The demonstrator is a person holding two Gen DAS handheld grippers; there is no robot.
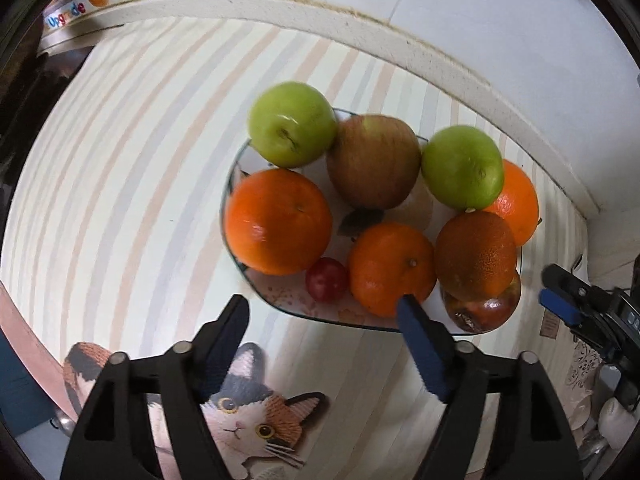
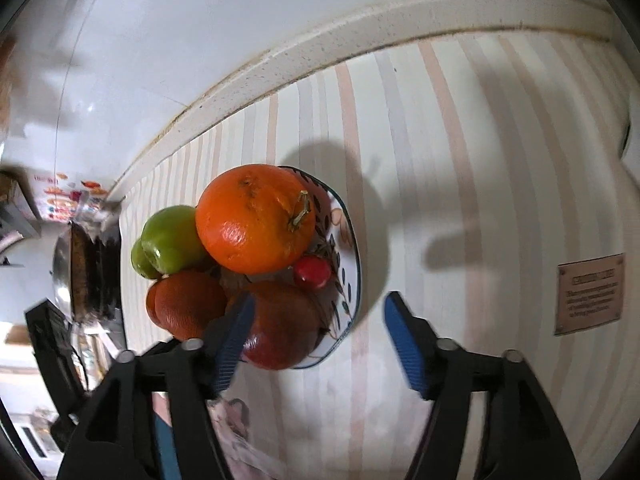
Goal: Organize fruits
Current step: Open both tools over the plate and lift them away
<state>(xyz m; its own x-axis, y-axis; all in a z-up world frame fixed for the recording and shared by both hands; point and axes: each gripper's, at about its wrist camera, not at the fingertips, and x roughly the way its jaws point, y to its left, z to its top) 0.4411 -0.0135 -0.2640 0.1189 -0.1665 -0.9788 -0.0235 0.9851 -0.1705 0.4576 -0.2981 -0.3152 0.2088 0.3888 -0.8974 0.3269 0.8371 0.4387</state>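
Note:
A white patterned plate (image 1: 280, 300) on the striped tablecloth holds two green apples (image 1: 292, 124), a reddish apple (image 1: 374, 160), several oranges (image 1: 278, 220), a small red fruit (image 1: 326, 279) and a dark red fruit (image 1: 482, 312). My left gripper (image 1: 324, 312) is open and empty, just in front of the plate's near rim. My right gripper (image 2: 318, 316) is open and empty at the plate's right side (image 2: 352, 240), its fingers either side of the dark red fruit (image 2: 280, 324) and rim. It also shows at the right edge of the left wrist view (image 1: 560, 296).
A raised pale ledge (image 1: 280, 4) and white wall run behind the cloth. A cat picture (image 1: 248, 412) is printed near the front edge. A brown label (image 2: 590, 294) lies on the cloth at right. Dark kitchenware (image 2: 88, 272) stands to the left.

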